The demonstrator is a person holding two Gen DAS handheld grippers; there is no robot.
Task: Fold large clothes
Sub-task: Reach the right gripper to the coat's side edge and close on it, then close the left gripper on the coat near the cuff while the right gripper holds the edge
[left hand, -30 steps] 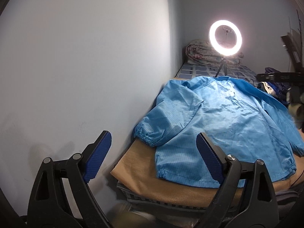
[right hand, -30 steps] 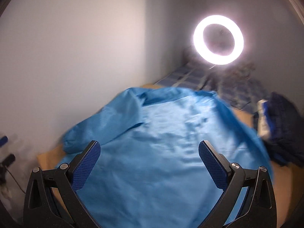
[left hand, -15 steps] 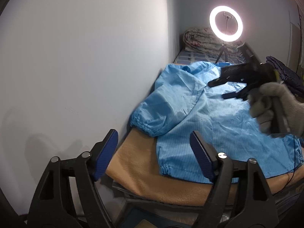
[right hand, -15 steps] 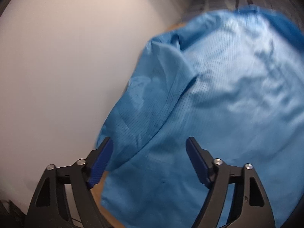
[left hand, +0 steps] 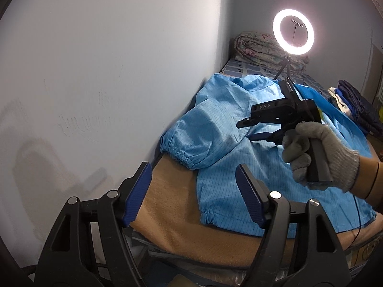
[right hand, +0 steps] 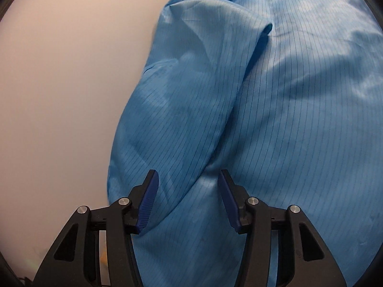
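A large light-blue striped jacket [left hand: 244, 148] lies spread on a tan-covered bed, its left sleeve [left hand: 203, 138] folded in along the wall. It fills the right wrist view [right hand: 275, 119]. My left gripper [left hand: 194, 193] is open and empty, hovering before the bed's near left corner. My right gripper [right hand: 188, 201] is open, its jaws straddling the sleeve's edge fold just above the cloth. In the left wrist view the right gripper [left hand: 249, 128], held by a gloved hand, hangs over the sleeve seam.
A white wall [left hand: 107, 71] runs along the bed's left side. A lit ring light [left hand: 293, 34] on a tripod stands at the far end, before a rolled quilt [left hand: 258, 50]. Dark folded clothes [left hand: 354, 110] lie at the far right. The tan blanket [left hand: 172, 205] covers the bed.
My right gripper has swung left and down over the jacket to the sleeve, its jaws narrowing somewhat. My left gripper has drifted slightly closer to the bed corner.
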